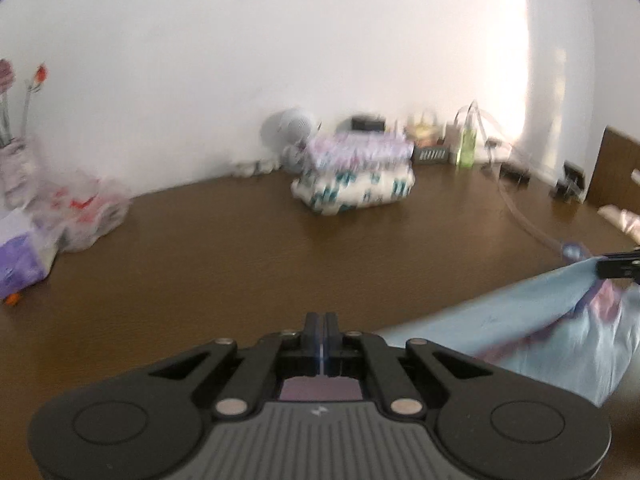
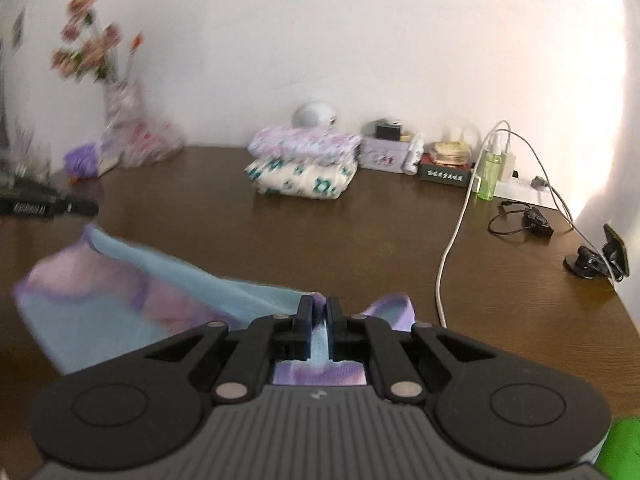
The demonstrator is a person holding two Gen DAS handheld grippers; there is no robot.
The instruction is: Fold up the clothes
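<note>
Right tool (image 2: 320, 308): we are seeing it clamping a bunched hem of the pale blue and lilac garment (image 2: 120, 300). Left tool (image 1: 320, 322): closed, a thin blue sliver between its fingers, cloth likely. The garment is hanging stretched between us over the desk's (image 2: 320, 240) near edge. Light, limp, thin; corners are offering the surest hold. Folded stack (image 2: 304, 164) is sitting by the far edge.

Dark brown wood desk (image 2: 320, 232) meets plain white wall (image 2: 320, 40) at far edge. Bright warm light washes wall at right. Brown wood panel (image 1: 616, 168) far right.
</note>
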